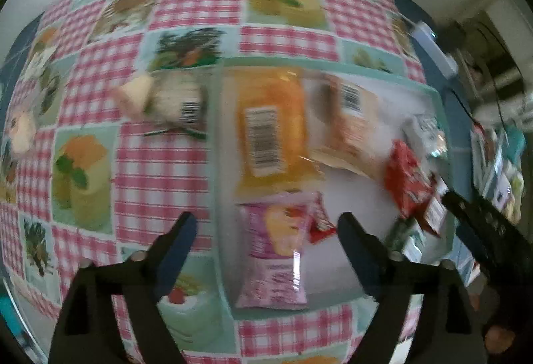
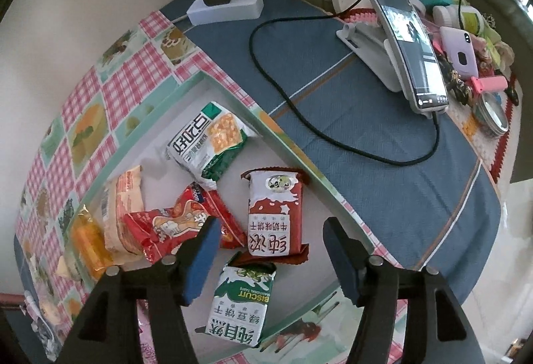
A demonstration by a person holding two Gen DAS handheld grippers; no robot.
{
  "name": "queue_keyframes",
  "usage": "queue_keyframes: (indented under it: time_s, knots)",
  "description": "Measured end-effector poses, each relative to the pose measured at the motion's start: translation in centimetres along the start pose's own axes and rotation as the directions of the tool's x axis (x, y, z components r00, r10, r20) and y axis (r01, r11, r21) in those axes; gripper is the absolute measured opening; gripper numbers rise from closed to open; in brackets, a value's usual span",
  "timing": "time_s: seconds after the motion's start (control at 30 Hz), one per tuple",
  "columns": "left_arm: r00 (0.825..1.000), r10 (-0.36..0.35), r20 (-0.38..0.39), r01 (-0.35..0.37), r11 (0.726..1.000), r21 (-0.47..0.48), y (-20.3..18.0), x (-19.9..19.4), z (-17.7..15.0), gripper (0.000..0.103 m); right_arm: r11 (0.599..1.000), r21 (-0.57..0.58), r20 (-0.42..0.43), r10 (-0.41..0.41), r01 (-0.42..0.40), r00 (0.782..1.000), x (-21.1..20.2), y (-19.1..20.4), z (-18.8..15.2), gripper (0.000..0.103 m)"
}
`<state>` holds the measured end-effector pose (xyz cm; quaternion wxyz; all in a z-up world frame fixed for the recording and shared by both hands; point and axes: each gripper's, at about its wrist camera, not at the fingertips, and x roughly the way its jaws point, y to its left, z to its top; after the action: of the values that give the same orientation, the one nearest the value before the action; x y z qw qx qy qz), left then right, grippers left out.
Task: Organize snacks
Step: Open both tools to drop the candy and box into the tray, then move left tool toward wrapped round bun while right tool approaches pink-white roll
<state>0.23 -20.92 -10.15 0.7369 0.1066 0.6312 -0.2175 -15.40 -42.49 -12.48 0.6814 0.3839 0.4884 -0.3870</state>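
Observation:
A white tray with a mint rim (image 1: 333, 67) (image 2: 186, 87) lies on the checked tablecloth and holds several snack packs. In the left wrist view, blurred, I see an orange pack (image 1: 269, 130), a pink pack (image 1: 273, 260), a tan pack (image 1: 353, 120) and a red pack (image 1: 406, 177). One pale pack (image 1: 166, 97) lies on the cloth left of the tray. My left gripper (image 1: 266, 230) is open and empty above the pink pack. My right gripper (image 2: 273, 240) is open and empty above a brown-and-white biscuit pack (image 2: 274, 214) and a green-and-white biscuit pack (image 2: 241, 304).
A green corn-snack pack (image 2: 210, 140) and red packs (image 2: 173, 227) lie in the tray. On the blue cloth (image 2: 366, 164) sit a power strip with charger (image 2: 223, 4), a black cable (image 2: 299, 117), a phone on a stand (image 2: 409, 44) and clutter at the far right.

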Motion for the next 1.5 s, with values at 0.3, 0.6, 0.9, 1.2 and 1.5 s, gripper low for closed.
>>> queue_keyframes:
  time_s: [0.3, 0.6, 0.9, 1.2, 1.5]
  knots:
    - [0.999, 0.044, 0.026, -0.039, 0.984, -0.172, 4.9, -0.2, 1.0, 0.099, 0.995, -0.099, 0.022, -0.004, 0.006, 1.0, -0.6, 3.2, -1.2, 0.091]
    - [0.997, 0.056, 0.045, -0.041, 0.958, -0.283, 9.6, -1.3, 1.9, 0.099, 0.962, -0.272, 0.065, 0.036, -0.017, 0.997, -2.3, 8.3, -3.8, 0.103]
    - [0.992, 0.111, 0.067, -0.088, 0.955, -0.285, 13.1, -2.2, 3.0, 0.099, 0.905, -0.424, 0.091, 0.084, -0.037, 0.992, -4.4, 13.2, -6.2, 0.103]
    - [0.96, 0.26, 0.102, -0.223, 0.933, -0.283, 18.4, -3.7, 3.7, 0.099, 0.859, -0.508, 0.063, 0.109, -0.062, 0.992, -4.2, 16.6, -8.8, 0.103]
    - [0.943, 0.317, 0.105, -0.256, 0.887, -0.384, 24.8, -5.2, 3.3, 0.099, 0.826, -0.547, 0.006, 0.165, -0.135, 0.986, -3.8, 19.1, -10.7, 0.103]
